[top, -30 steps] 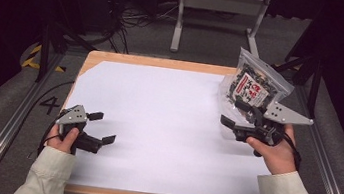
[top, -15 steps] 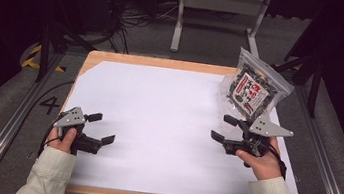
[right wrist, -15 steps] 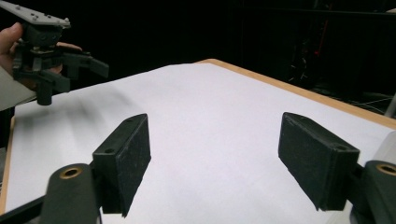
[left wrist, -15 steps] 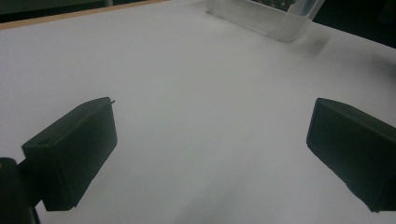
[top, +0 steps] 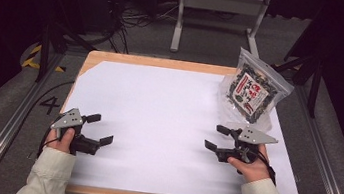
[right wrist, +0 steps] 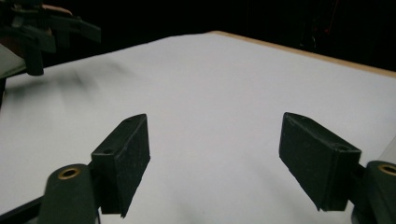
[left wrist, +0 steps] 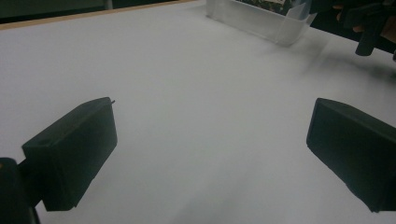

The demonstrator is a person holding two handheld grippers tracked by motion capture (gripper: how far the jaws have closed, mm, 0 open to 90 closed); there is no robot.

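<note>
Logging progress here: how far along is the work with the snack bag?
Done: the snack bag lies flat at the table's far right corner. In hand: nothing; the left hand-held gripper and right hand-held gripper are both open and empty. Left: the bag sits ungrasped.

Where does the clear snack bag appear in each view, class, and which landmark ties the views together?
High view: the snack bag lies at the upper right, on the white sheet's far right corner.
Left gripper view: its clear edge sits at the top, right of centre.
Right gripper view: not in it.
Shared landmark: the white sheet.
</note>
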